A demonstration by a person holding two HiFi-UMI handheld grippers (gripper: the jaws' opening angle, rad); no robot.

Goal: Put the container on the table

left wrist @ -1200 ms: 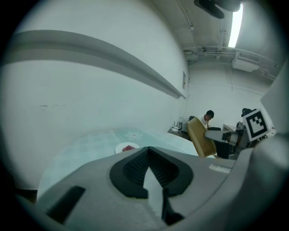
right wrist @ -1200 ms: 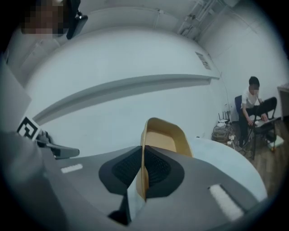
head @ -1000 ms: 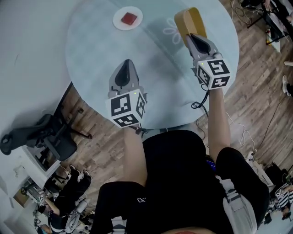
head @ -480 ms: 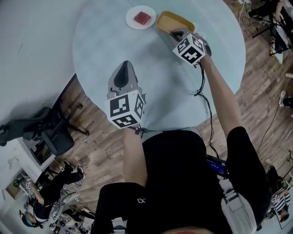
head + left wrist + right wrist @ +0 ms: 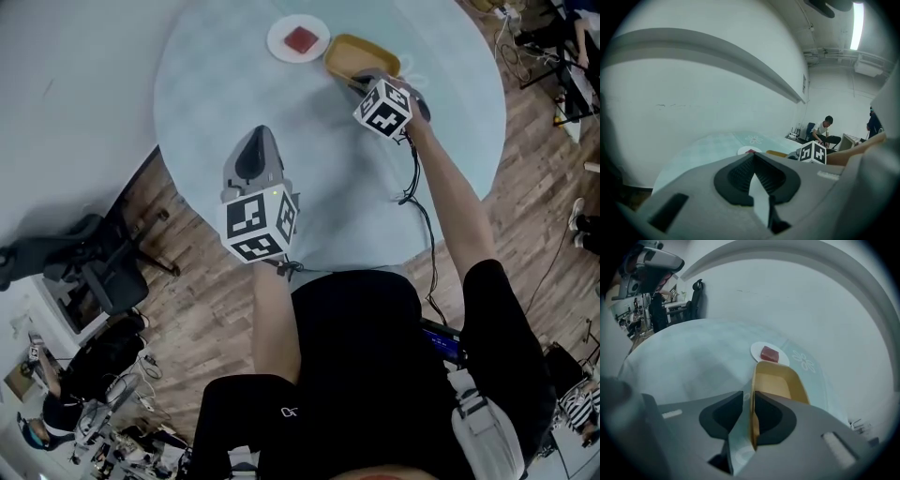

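The yellow container (image 5: 361, 54) rests level on the round pale-blue table (image 5: 225, 84), just right of a white plate (image 5: 298, 39) holding a red block. My right gripper (image 5: 364, 79) is shut on the container's near rim. In the right gripper view the thin yellow rim (image 5: 752, 399) stands between the two dark pads of the right gripper (image 5: 749, 401). My left gripper (image 5: 255, 142) hovers over the table's near left part, shut and holding nothing. In the left gripper view the left gripper (image 5: 752, 158) shows nothing between its pads, with the container (image 5: 776, 153) far ahead.
A black office chair (image 5: 94, 272) stands left of the table on the wood floor. Cables trail at the right (image 5: 553, 253). A person sits at a desk (image 5: 825, 133) in the background. The table's edge runs close in front of my legs.
My right gripper swung the container from a raised, tilted hold at the right down and left to the table beside the plate. The left gripper stayed put.
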